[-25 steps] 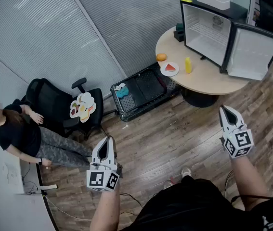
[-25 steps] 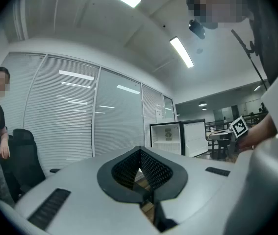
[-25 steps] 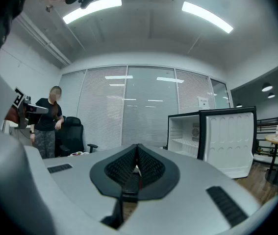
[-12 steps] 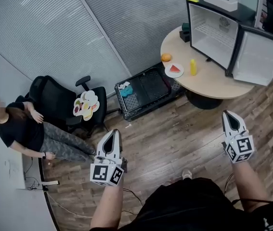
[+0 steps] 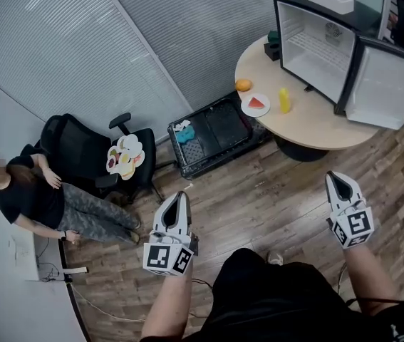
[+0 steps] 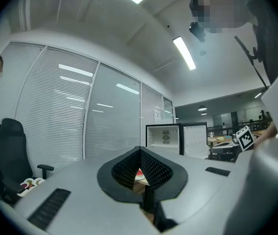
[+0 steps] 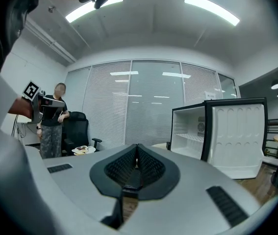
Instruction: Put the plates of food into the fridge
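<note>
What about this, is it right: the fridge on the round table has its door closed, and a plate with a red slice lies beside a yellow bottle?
No: the head view shows the fridge door open. The rest holds: fridge on the round table, plate with a red slice beside the yellow bottle.

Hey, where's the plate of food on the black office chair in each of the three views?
Head view: the plate of food lies on the black chair, left of centre.
Left gripper view: low at the far left edge, on the same seat.
Right gripper view: left of centre, at mid height.
Shared landmark: the open fridge, seen in all three.
</note>
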